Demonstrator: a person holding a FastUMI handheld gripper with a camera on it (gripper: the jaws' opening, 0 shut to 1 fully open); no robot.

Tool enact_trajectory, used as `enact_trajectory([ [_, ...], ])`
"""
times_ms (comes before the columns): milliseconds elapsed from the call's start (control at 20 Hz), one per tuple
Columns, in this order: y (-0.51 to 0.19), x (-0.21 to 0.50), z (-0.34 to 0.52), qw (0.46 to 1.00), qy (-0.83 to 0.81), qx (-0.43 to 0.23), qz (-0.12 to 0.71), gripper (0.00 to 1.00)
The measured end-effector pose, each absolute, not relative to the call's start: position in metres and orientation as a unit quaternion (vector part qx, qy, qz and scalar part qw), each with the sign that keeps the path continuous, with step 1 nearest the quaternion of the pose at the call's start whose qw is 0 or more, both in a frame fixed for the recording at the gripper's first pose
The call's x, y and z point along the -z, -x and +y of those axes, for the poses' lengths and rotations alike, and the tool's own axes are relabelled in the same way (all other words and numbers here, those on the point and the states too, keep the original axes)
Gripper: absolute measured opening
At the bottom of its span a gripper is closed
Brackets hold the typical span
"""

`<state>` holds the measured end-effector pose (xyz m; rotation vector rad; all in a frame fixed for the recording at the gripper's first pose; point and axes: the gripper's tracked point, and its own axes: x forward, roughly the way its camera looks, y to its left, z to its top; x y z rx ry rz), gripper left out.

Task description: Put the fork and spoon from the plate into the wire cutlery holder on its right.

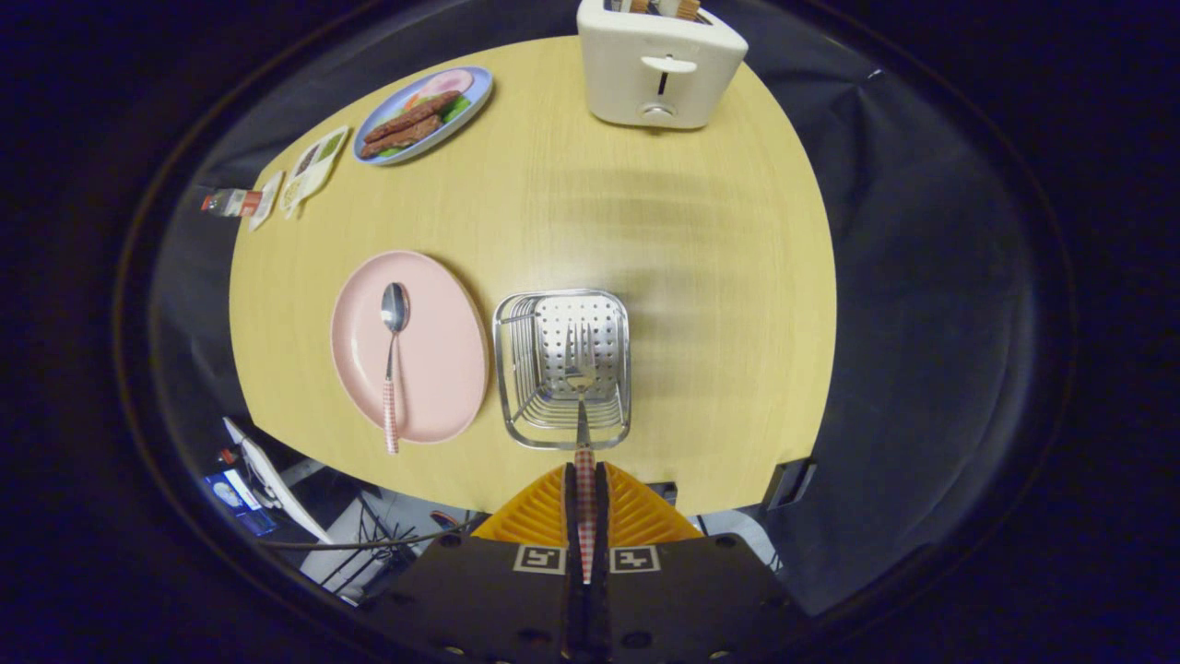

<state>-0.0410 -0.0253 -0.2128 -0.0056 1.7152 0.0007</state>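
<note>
My gripper (585,480) is shut on the red-checked handle of the fork (582,387), held high above the table. The fork's steel tines hang over the open top of the wire cutlery holder (516,369), which stands just ahead of the fingers. Left of the holder lies the pink plate (442,350). On the plate rests the spoon (393,360), bowl pointing away from me and its red-checked handle sticking out over the plate's near rim.
The round wooden table (691,277) carries a white toaster (656,65) at the far side and a blue plate of food (424,115) at the far left. Small packets (309,171) and a little bottle (230,201) lie at the left edge.
</note>
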Motion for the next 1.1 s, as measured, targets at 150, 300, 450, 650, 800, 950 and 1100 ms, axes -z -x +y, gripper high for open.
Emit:
enact_trajectory([
  [150, 0.030, 0.222, -0.026, 0.651, 0.002, 0.008, 0.759, 0.03],
  [300, 0.026, 0.225, -0.020, 0.653, -0.019, 0.011, 0.757, 0.03],
  [450, 0.018, 0.217, -0.021, 0.678, -0.020, 0.008, 0.734, 0.16],
  [650, -0.007, 0.190, -0.022, 0.757, 0.012, 0.000, 0.653, 0.53],
  [800, -0.021, 0.165, 0.002, 0.824, 0.029, -0.024, 0.565, 0.78],
  [950, -0.018, 0.148, 0.043, 0.870, 0.032, -0.050, 0.490, 0.92],
  [1100, -0.006, 0.157, 0.093, 0.894, 0.058, -0.088, 0.435, 0.97],
])
